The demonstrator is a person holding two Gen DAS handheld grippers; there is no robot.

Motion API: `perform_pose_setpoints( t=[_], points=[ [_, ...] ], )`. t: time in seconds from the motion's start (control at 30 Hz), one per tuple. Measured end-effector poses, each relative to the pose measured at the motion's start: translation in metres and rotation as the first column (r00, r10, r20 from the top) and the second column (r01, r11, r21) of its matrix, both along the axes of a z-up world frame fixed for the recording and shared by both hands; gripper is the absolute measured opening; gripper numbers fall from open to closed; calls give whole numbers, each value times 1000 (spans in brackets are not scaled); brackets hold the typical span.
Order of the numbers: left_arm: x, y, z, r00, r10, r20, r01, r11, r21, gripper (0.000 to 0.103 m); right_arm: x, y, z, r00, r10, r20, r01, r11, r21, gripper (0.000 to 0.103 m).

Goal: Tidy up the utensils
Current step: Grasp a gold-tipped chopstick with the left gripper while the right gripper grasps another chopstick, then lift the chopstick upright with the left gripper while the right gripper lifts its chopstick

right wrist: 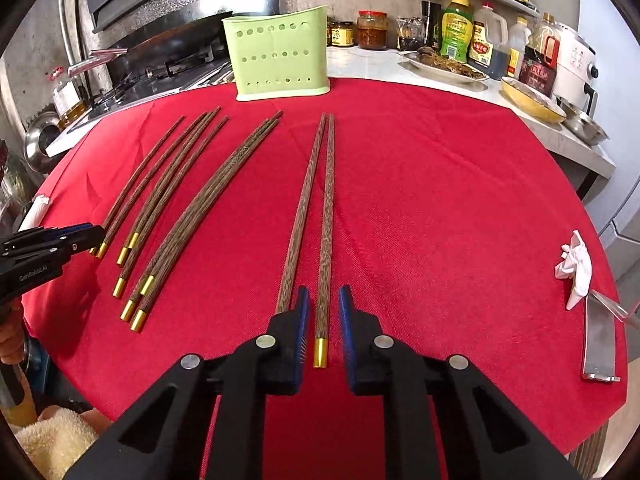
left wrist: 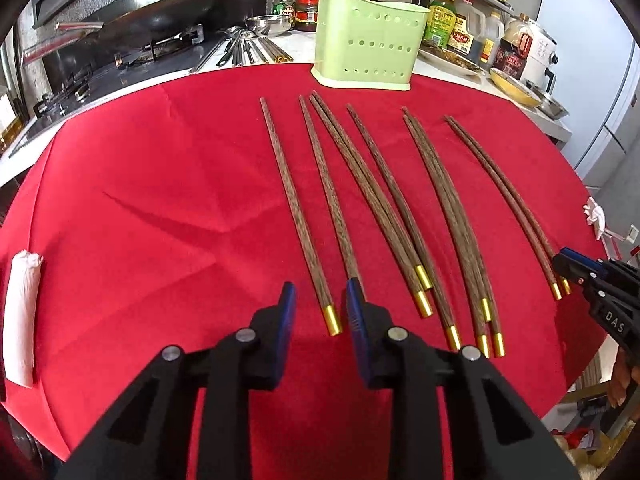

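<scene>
Wooden chopsticks all lying out on the red cloth, holder w/ nothing showing in it yet

Basically nothing's sorted so far: all the brass-capped chopsticks (left wrist: 372, 204) are lying fanned out on the red-covered table (left wrist: 160, 200), and the green holder (left wrist: 366, 40) is sitting at the far edge, well apart from them, w/ no sticks poking out of it. Left tongs (left wrist: 320, 300) are straddling the leftmost chopstick (left wrist: 296, 212) near its brass end, pads not pressing on it, so nothing's being held. Right tongs (right wrist: 323, 304) are doing the same around the rightmost chopstick (right wrist: 325, 216), narrow gap but not clamped yet either. Imo it's the very first pickup, w/ every stick left to go.
</scene>
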State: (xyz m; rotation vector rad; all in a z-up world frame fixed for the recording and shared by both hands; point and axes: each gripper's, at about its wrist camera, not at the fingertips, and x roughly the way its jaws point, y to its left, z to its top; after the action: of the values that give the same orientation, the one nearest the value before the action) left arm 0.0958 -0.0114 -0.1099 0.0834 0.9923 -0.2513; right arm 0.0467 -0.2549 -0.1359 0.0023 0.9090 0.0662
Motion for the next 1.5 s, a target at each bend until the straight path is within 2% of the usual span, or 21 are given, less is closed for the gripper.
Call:
perform_pose_setpoints(
  t=[0.2,0.3,0.5,0.6,0.8,0.93,1.2,1.5],
  points=[
    [4,-5,-1,1000,-6,10,6,999,41,26,7,1,-3,1000,-11,2,11,1000,8,16],
    [1,-6,-2,1000,-12,25,10,996,88,20,7,4,-4,1000,-12,11,12,1000,-9,16],
    [-10,-9,-2,998,-22,50,15,991,134,18,-3,11,-5,999,8,40,-5,997,-72,15],
    [-10,-7,-1,999,-17,52,10,992,129,9,-5,10,-5,999,10,53,-7,998,-58,8],
    [-16,1,1,999,-10,50,5,996,92,7,-9,3,-5,998,-23,58,23,1000,-8,7],
    [-24,8,18,993,2,120,-11,997,78,7,-19,-1,6,994,-43,100,43,999,10,7],
    [-39,21,70,959,4,284,-9,1000,16,7,-36,-11,54,967,-87,239,82,996,30,7],
    [-51,25,123,892,-15,452,24,1000,-14,7,-46,-11,105,921,-81,381,70,997,44,7]
  ],
)
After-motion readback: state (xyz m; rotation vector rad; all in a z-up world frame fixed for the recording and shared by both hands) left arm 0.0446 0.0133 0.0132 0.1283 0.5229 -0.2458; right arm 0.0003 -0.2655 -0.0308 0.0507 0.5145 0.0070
